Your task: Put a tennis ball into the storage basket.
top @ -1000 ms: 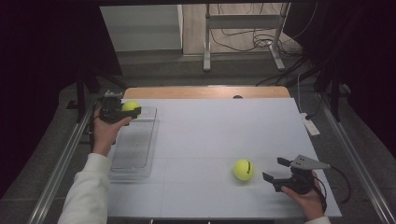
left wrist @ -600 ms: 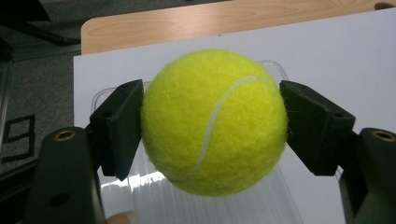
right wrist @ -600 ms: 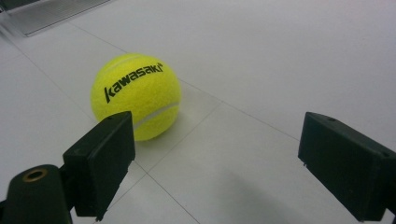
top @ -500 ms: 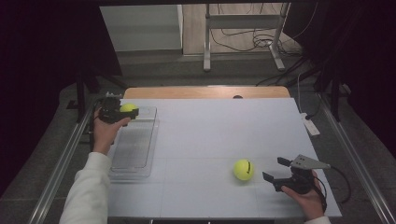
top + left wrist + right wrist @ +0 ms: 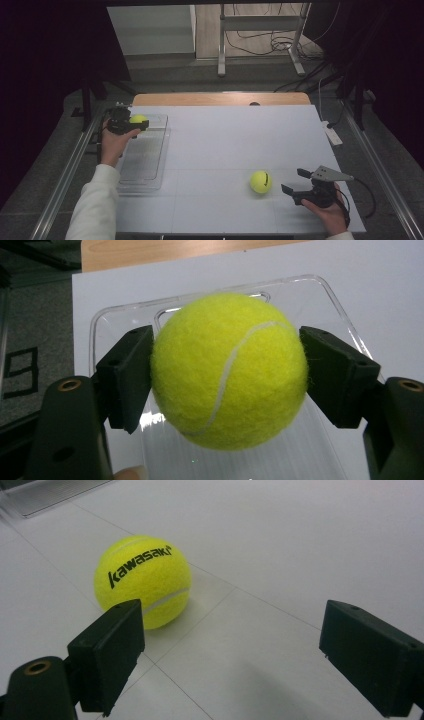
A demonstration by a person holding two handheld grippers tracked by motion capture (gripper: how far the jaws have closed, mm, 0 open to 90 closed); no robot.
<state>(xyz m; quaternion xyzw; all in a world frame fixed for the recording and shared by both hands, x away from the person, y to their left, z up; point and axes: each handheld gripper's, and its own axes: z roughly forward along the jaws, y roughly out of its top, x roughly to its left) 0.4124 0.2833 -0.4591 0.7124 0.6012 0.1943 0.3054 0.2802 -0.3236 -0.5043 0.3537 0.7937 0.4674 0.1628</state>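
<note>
My left gripper is shut on a yellow tennis ball, which it holds over the far end of a clear plastic tray at the table's left side. The same held ball shows as a small yellow spot in the high view. Both black pads press on the ball's sides. A second tennis ball, printed "kawasaki", lies on the white table. My right gripper stands open just to its right, jaws pointing at it, not touching.
The white table top ends in a wooden strip at the far edge. A white power strip lies off the right edge. Metal rails run along both sides. A stand and cables sit on the floor behind.
The left gripper has sunk a little toward the tray with the ball still in it. The right gripper and the loose ball have stayed where they were.
</note>
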